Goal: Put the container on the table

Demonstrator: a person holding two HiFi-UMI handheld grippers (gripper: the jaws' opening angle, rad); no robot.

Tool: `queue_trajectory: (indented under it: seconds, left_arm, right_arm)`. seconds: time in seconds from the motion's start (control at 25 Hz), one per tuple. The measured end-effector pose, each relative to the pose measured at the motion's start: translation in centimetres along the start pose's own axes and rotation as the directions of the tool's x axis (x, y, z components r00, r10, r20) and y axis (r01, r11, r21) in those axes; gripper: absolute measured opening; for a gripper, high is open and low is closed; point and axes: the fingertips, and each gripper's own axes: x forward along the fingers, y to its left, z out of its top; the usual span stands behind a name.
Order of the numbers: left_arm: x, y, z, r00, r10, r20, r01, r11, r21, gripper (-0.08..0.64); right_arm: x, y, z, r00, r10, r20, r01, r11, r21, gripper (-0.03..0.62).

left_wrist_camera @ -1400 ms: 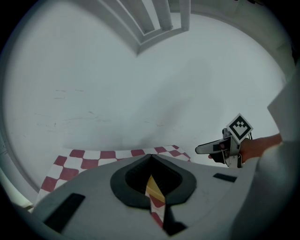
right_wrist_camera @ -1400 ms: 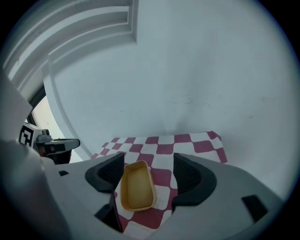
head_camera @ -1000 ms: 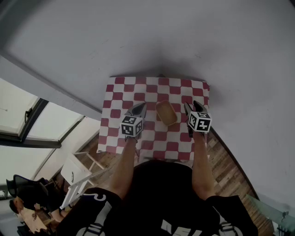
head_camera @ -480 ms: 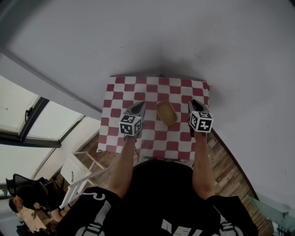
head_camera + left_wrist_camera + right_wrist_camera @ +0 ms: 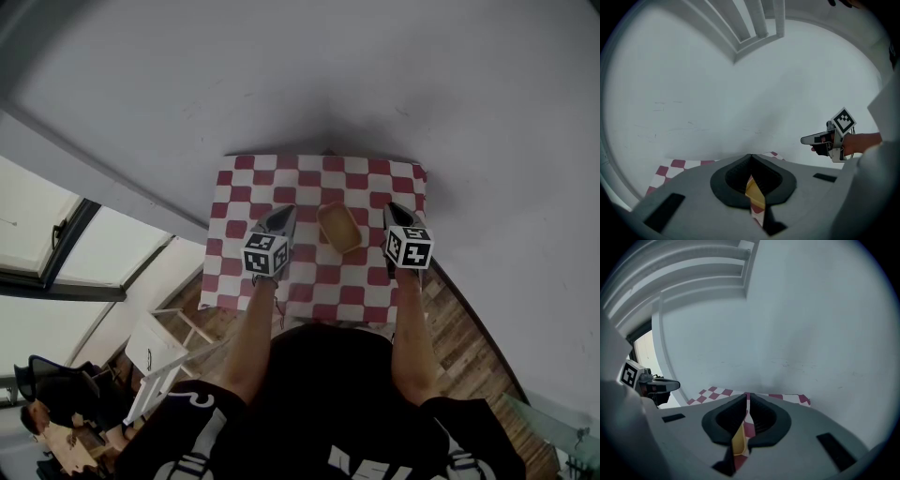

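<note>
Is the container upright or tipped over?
Upright: the container sits open side up on the table, rim and inside showing from above.

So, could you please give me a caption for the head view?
Tan container on the checked table, flanked by the shut left gripper and the just-closed, empty right gripper.

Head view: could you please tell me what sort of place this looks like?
Likely a room in a home or studio: a small table in a checked cloth against a plain grey wall, a wood-plank floor, and a window at left.
</note>
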Motion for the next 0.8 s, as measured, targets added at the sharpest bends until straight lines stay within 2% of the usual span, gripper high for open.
queue_trajectory:
  seconds: [0.8]
  left_arm:
    - [0.62, -0.34, 0.38, 1.0, -0.013, 0.005, 0.013, 1.0, -0.003, 0.025]
  right_arm:
    - [0.74, 0.33, -0.67, 0.999, 0.014, -0.028, -0.014, 1.0, 0.002, 0.015]
